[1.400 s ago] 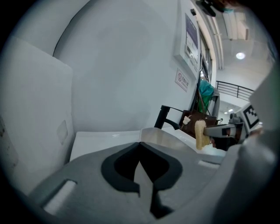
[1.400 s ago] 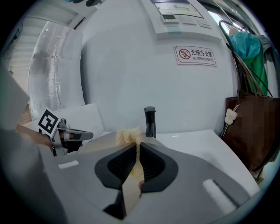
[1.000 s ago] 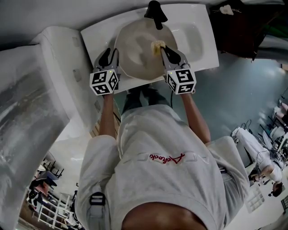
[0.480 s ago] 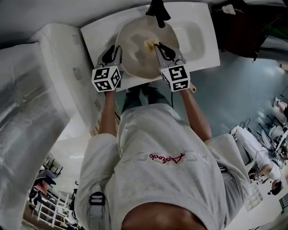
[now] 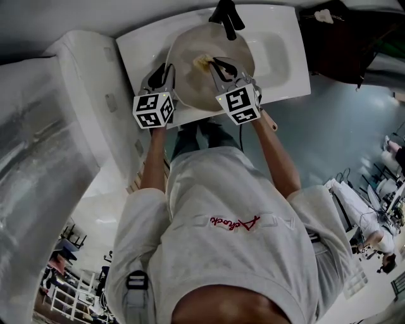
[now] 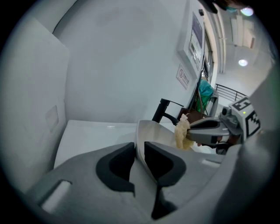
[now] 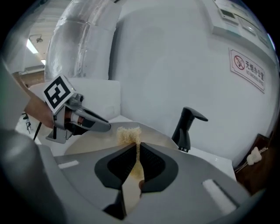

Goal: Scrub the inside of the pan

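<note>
A pale round pan (image 5: 190, 85) lies in the white sink (image 5: 275, 47). My left gripper (image 5: 166, 68) stands at the pan's left rim. In the left gripper view the thin rim (image 6: 148, 127) runs up between its jaws (image 6: 140, 151), which are closing round it with a narrow gap still showing. My right gripper (image 5: 213, 62) reaches over the pan's inside, shut on a yellowish scrub sponge (image 5: 204, 61). The right gripper view shows the sponge (image 7: 128, 134) sticking out past the pinched fingertips (image 7: 138, 153), over the pan's bottom (image 7: 94, 144).
A black faucet (image 5: 226, 12) stands at the far side of the sink, just behind the pan. A white wall panel rises behind it. A large white appliance (image 5: 57, 126) borders the sink on the left. The sink's front edge is against the person's body.
Both grippers have moved away from the body. The left one went from beside the pan onto its rim. The right one carried the sponge leftward across the pan's inside.
</note>
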